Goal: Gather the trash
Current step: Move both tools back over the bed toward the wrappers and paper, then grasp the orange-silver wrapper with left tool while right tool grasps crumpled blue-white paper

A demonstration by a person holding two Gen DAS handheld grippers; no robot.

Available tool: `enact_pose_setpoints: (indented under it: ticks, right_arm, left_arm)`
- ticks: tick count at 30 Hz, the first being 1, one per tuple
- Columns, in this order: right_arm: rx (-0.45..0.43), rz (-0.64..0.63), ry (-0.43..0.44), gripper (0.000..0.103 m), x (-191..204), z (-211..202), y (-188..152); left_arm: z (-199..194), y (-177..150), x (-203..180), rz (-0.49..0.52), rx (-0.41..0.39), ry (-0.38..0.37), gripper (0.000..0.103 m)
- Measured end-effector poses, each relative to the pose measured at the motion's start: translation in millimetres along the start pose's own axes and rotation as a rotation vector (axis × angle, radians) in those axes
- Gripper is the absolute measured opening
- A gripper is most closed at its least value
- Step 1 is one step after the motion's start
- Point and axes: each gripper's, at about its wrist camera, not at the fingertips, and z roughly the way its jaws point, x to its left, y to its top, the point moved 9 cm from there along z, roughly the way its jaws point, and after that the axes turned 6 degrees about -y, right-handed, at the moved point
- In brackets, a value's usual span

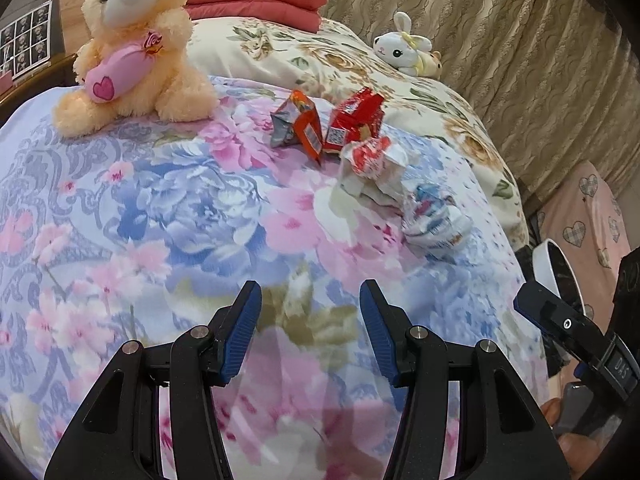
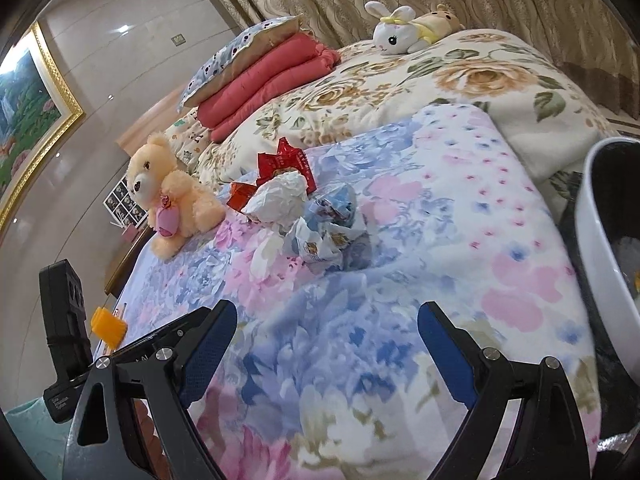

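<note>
Several pieces of trash lie in a cluster on the floral bedspread: an orange and silver wrapper (image 1: 298,124), a red packet (image 1: 354,118) (image 2: 286,164), a crumpled white and red wrapper (image 1: 372,160) (image 2: 278,198), and a crumpled blue and white wrapper (image 1: 434,220) (image 2: 328,228). My left gripper (image 1: 310,320) is open and empty, low over the bedspread, short of the trash. My right gripper (image 2: 326,340) is open and empty, also short of the cluster. A white bin (image 2: 604,264) (image 1: 556,272) stands at the bed's right side.
A cream teddy bear (image 1: 136,48) (image 2: 172,196) sits left of the trash. A white bunny plush (image 1: 404,46) (image 2: 400,32) lies on the far flowered blanket. Folded red quilts (image 2: 264,80) and a pillow are at the bedhead. Curtains hang behind.
</note>
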Motion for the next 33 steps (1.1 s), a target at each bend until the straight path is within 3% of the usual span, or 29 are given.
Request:
enact_pose_setpoints:
  ticks: [24, 28, 32, 33]
  right_arm:
    - [0.061, 0.016, 0.023, 0.093, 9.0, 69.1, 28.4]
    - [0.053, -0.004, 0.02, 0.091, 12.0, 71.7, 33.7]
    - [0.065, -0.013, 0.008, 0.075, 13.1, 78.1, 32.4]
    - [0.065, -0.015, 0.001, 0.069, 12.3, 79.0, 31.9]
  left_arm:
    - [70.6, 89.0, 20.3, 0.023, -0.026, 0.022, 0.052]
    - [76.6, 101.8, 18.9, 0.018, -0.053, -0.006, 0.052]
    - [85.5, 109.1, 14.7, 0.048, -0.066, -0.003, 0.051]
    - [86.8, 109.5, 14.0, 0.052, -0.067, -0.006, 0.045]
